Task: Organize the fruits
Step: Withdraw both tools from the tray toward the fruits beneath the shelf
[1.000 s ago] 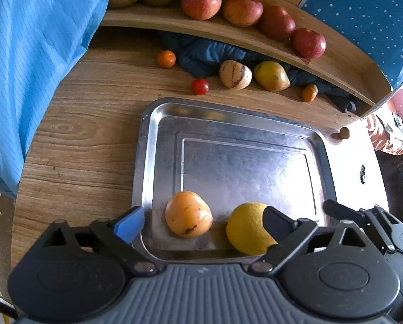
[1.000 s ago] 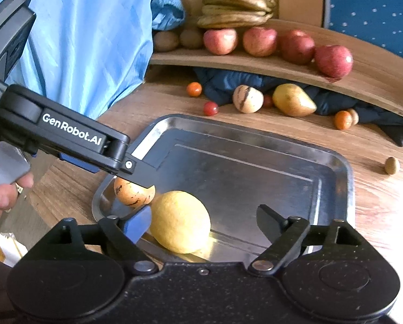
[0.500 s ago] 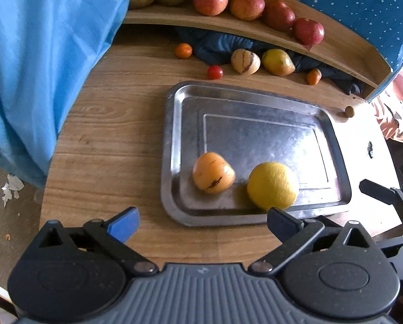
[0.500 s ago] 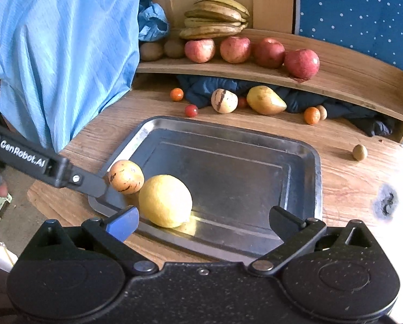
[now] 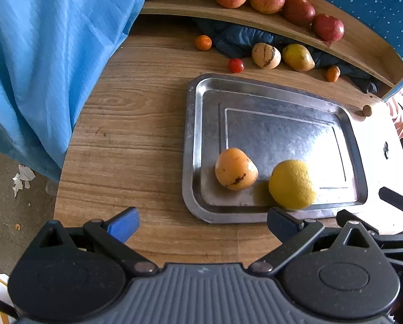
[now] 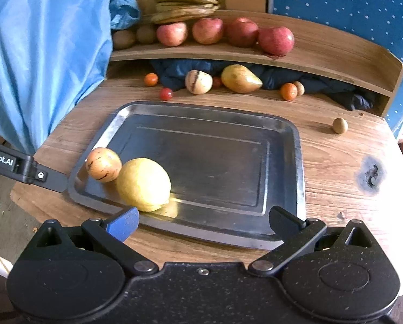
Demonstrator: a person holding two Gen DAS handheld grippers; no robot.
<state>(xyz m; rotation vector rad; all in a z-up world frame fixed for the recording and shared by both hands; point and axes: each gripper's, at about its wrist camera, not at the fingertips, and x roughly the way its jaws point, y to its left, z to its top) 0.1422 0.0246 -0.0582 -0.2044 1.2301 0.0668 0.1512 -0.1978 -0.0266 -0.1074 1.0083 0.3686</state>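
Note:
A steel tray (image 5: 193,135) (image 6: 297,162) lies on the round wooden table. In its near left corner sit an orange spotted fruit (image 5: 235,168) (image 6: 103,164) and a yellow lemon (image 5: 292,185) (image 6: 143,185), side by side. My left gripper (image 5: 201,222) is open and empty, above the table's near edge, left of the tray. My right gripper (image 6: 202,220) is open and empty, just in front of the tray's near rim. One left finger (image 6: 50,179) reaches to the tray's left rim in the right wrist view.
Behind the tray lie small tomatoes (image 6: 165,93), a striped pale fruit (image 6: 198,81), a yellow pear (image 6: 240,78), small oranges (image 6: 288,91) and a dark cloth (image 6: 323,86). A curved shelf (image 6: 323,54) holds apples (image 6: 275,40) and bananas (image 6: 186,5). Blue fabric (image 5: 53,54) hangs at left.
Both grippers have pulled back from the tray toward the near table edge, open and empty. The orange fruit and the lemon stay in the tray.

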